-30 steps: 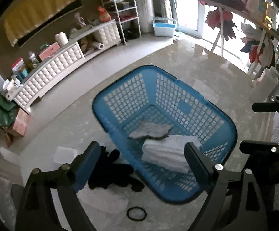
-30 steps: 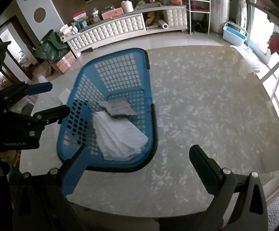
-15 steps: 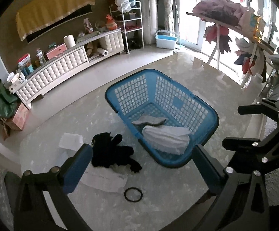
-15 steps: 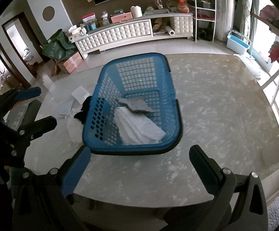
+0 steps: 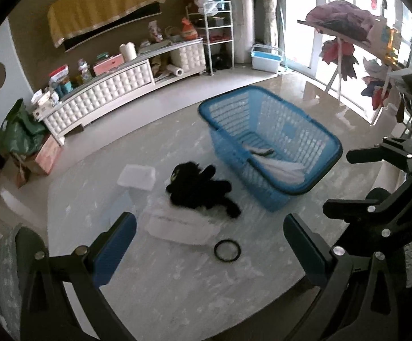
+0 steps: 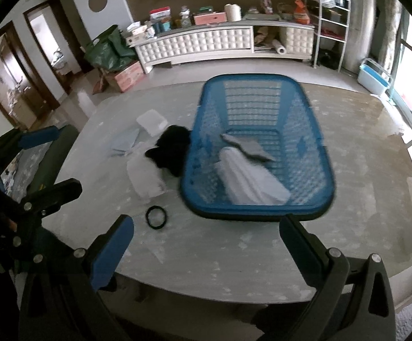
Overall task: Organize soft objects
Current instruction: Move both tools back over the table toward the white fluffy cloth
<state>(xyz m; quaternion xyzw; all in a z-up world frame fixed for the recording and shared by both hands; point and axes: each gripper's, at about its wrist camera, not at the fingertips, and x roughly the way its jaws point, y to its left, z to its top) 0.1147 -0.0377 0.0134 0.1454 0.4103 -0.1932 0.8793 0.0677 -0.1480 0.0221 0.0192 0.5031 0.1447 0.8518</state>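
Plush (image 5: pixel 199 187) lies beside basket (image 5: pixel 268 142) — both hand-held grippers (image 5: pixel 208 244) (image 6: pixel 206 244) spread, empty; a shallow pinch could drop it outside.

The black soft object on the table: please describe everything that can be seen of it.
The black soft object looks like a fuzzy plush toy or garment with limb-like parts spread out; its exact kind cannot be told. It lies limp on the table, partly on a white folded cloth, just beside the blue basket; in the right wrist view it seems to touch the basket wall. Neither gripper holds it.
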